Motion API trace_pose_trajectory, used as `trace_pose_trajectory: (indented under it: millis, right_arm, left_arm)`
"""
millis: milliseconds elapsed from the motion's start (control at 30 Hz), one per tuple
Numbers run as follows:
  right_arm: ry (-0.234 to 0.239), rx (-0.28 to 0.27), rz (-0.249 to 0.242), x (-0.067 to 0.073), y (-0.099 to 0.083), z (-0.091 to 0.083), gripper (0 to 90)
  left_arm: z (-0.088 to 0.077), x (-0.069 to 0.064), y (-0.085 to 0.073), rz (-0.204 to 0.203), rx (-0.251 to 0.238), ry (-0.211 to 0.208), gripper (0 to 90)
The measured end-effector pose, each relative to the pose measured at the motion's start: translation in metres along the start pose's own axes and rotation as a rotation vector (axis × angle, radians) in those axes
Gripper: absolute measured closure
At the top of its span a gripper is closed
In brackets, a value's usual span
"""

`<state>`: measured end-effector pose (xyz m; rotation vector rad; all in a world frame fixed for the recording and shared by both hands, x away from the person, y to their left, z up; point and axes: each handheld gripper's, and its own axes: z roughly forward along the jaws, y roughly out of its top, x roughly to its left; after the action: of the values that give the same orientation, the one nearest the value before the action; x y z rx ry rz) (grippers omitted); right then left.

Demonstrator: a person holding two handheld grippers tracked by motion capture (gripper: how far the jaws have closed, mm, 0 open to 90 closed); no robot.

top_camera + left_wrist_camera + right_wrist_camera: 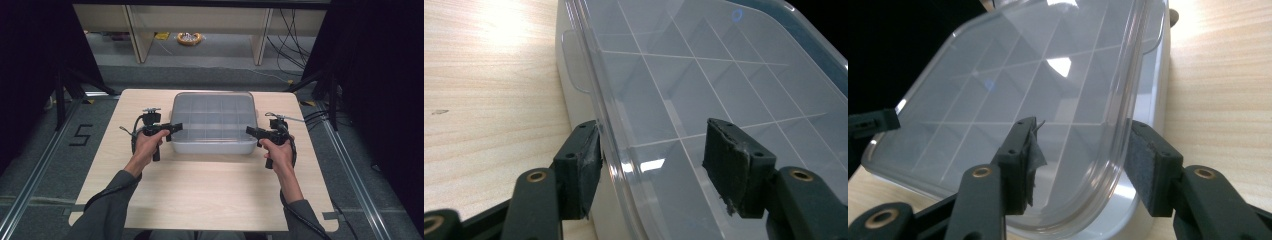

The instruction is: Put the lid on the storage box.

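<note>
A clear plastic compartment box (212, 122) with a see-through lid sits at the middle of the wooden table (210, 190). My left gripper (176, 127) is at the box's near left corner. In the left gripper view the left gripper (651, 160) straddles the lid's rim (616, 150): one pad is against the outer edge, the other hangs apart over the lid, so it is open. My right gripper (249, 131) is at the near right corner. There the right gripper (1080, 160) also straddles the lid's edge (1120, 150), open, with gaps at both pads.
The box's side latch tab (574, 60) juts out toward the bare tabletop. Beyond the table stand shelf legs (137, 40), a yellow coil (189, 38) on the floor and cables (295, 35). Dark curtains flank both sides.
</note>
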<state>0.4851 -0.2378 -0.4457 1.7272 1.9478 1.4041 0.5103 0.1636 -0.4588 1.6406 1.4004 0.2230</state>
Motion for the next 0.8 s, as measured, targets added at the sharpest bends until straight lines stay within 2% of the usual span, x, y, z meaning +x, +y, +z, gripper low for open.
trace_pose_trajectory:
  millis: [33, 200, 233, 267, 367, 400, 433, 467, 533, 567, 633, 667, 700, 733, 767, 800]
  right_arm:
    - [0.003, 0.031, 0.020, 0.002, 0.003, -0.002, 49.7]
    - [-0.005, 0.049, 0.015, 0.002, 0.005, -0.002, 49.8]
    - [0.000, 0.065, 0.044, 0.004, 0.005, -0.003, 49.9]
    - [0.000, 0.065, 0.044, 0.004, 0.005, -0.003, 49.9]
    - [0.009, 0.076, 0.092, 0.005, 0.007, -0.006, 49.9]
    - [0.002, 0.069, 0.086, 0.003, 0.007, -0.006, 49.5]
    - [0.017, 0.085, 0.137, 0.003, 0.007, -0.008, 49.8]
    - [0.028, 0.079, 0.129, -0.002, 0.007, -0.008, 51.6]
    - [0.015, 0.080, 0.115, -0.004, 0.007, -0.008, 53.1]
    - [0.029, 0.075, 0.143, -0.004, 0.006, -0.009, 52.7]
    - [0.035, 0.082, 0.145, -0.004, 0.006, -0.009, 51.4]
    - [0.046, 0.070, 0.182, -0.005, 0.006, -0.008, 50.0]
    - [0.046, 0.070, 0.182, -0.005, 0.006, -0.008, 50.0]
    - [0.076, 0.086, 0.240, -0.004, 0.007, -0.010, 50.1]
    - [0.068, 0.078, 0.222, -0.006, 0.007, -0.010, 50.0]
    - [0.082, 0.065, 0.204, -0.009, 0.007, -0.010, 50.0]
  left_arm:
    - [0.000, 0.000, 0.000, -0.008, -0.007, -0.005, 39.8]
    - [0.000, 0.001, -0.001, -0.011, -0.008, -0.010, 39.8]
    - [0.000, 0.001, -0.001, -0.010, -0.007, -0.010, 39.9]
    - [0.000, 0.001, -0.001, -0.008, -0.007, -0.011, 39.9]
    - [0.000, 0.000, -0.001, -0.005, -0.006, -0.006, 39.0]
    - [0.000, 0.000, -0.003, 0.003, 0.000, 0.000, 41.3]
    - [0.001, 0.002, -0.003, -0.012, 0.001, -0.008, 41.1]
    - [0.001, 0.002, -0.004, -0.032, -0.002, -0.022, 41.0]
    - [0.001, 0.003, -0.004, -0.031, -0.003, -0.029, 41.0]
    - [0.001, 0.003, -0.004, -0.029, -0.003, -0.027, 40.9]
    - [0.001, 0.002, -0.004, -0.028, -0.002, -0.023, 40.9]
    - [0.001, 0.002, -0.004, -0.030, 0.000, -0.024, 40.9]
    - [0.001, 0.003, -0.004, -0.032, 0.001, -0.026, 40.9]
    - [0.001, 0.003, -0.004, -0.033, 0.001, -0.028, 41.0]
    - [0.001, 0.003, -0.005, -0.034, 0.000, -0.030, 41.1]
    - [0.001, 0.003, -0.004, -0.034, 0.000, -0.031, 41.1]
